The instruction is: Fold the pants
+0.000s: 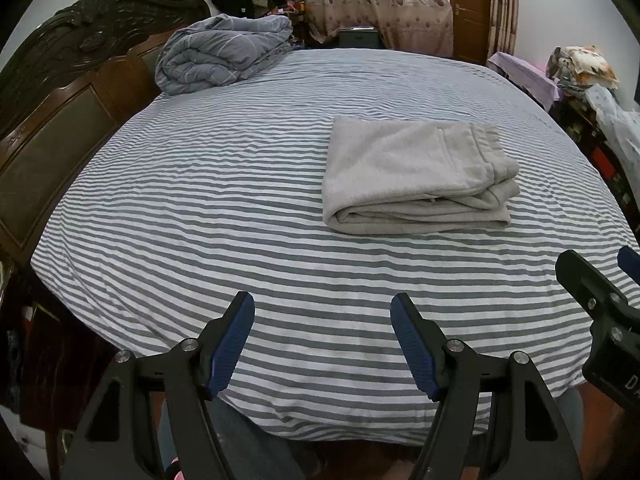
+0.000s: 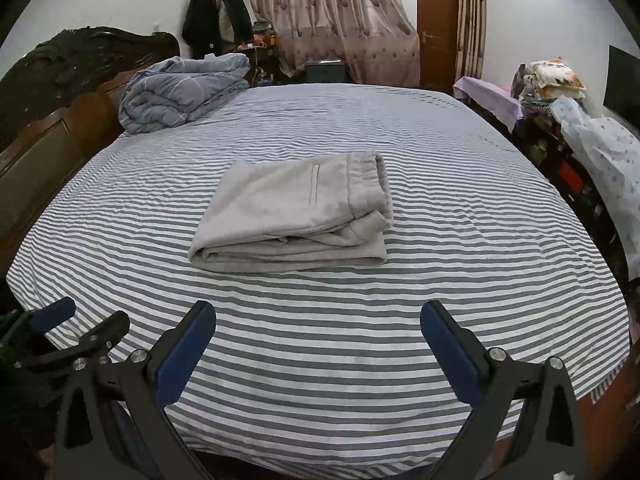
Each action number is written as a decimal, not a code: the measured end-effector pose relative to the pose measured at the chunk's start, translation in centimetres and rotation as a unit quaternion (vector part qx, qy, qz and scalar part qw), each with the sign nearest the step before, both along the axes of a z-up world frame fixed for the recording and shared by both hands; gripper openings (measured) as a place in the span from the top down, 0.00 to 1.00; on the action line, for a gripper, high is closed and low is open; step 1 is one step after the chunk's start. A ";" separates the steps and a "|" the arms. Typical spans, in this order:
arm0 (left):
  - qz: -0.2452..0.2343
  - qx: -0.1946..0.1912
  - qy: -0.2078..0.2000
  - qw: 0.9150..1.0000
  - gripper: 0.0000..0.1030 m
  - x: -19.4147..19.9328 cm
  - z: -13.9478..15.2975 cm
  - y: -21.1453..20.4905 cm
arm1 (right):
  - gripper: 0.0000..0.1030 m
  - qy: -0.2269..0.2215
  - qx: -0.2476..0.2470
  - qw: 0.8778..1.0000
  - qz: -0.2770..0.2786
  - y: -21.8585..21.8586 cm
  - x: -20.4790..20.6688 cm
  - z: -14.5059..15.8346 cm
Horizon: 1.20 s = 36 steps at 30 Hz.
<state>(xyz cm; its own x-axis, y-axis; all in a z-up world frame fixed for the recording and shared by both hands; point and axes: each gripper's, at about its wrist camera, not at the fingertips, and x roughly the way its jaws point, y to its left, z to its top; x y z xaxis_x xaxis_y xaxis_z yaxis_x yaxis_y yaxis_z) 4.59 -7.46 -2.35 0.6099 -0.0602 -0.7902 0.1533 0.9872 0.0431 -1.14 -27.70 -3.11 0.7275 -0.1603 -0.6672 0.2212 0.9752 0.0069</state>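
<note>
While both grippers hang back over the near edge of the bed, the pants (image 2: 292, 208) lie folded into a thick, soft rectangle near the middle of the mattress, ahead of both tools and well apart from them. Light grey and fleecy, the bundle has its long axis running left to right across the view, with a rounded fold at the left end and the stacked waistband and leg ends at the right end, where the layers sit slightly uneven. A narrow welt pocket slit shows on the top layer. Seen from the left wrist camera, the pants (image 1: 416, 172) sit ahead and to the right; from the right wrist camera they sit ahead and slightly left, so the bundle lies between the two tools, probably a little nearer the right one, though the fisheye bend makes that hard to judge. Left gripper (image 1: 322, 308) has its blue ribbed pads spread wide and holds nothing; right gripper (image 2: 318, 316) is likewise spread and empty. Under the pants, the striped sheet (image 2: 320, 360) is grey and white, lightly wrinkled. A rumpled blue-grey quilt (image 2: 180, 92) is heaped at the far left by the dark carved headboard (image 1: 60, 80). Folding looks essentially finished.
</note>
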 end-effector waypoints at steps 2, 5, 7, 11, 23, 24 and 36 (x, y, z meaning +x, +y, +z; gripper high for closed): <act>-0.001 0.000 0.001 1.000 0.31 -0.2 0.0 -0.1 | 0.02 0.000 -0.002 1.000 -0.001 0.0 -0.1 0.0; 0.000 -0.002 0.002 1.000 0.31 -0.3 0.0 0.0 | 0.02 0.002 -0.001 1.000 0.001 -0.1 -0.1 0.0; 0.000 -0.001 0.002 1.000 0.31 -0.3 0.0 0.0 | 0.02 0.002 -0.001 1.000 0.001 0.0 -0.2 0.0; 0.000 -0.001 0.001 1.000 0.31 -0.5 0.0 -0.1 | 0.02 0.002 0.003 1.000 0.002 0.0 -0.2 -0.1; -0.001 -0.003 0.003 1.000 0.31 -0.4 0.0 0.0 | 0.02 0.006 0.003 1.000 0.008 0.3 -0.2 -0.3; -0.001 -0.001 0.002 1.000 0.31 -0.4 -0.1 0.0 | 0.02 0.006 0.002 1.000 0.007 0.3 -0.3 -0.3; -0.004 0.005 0.002 1.000 0.31 -0.1 -0.2 0.0 | 0.02 0.006 0.002 1.000 0.008 0.3 -0.3 -0.3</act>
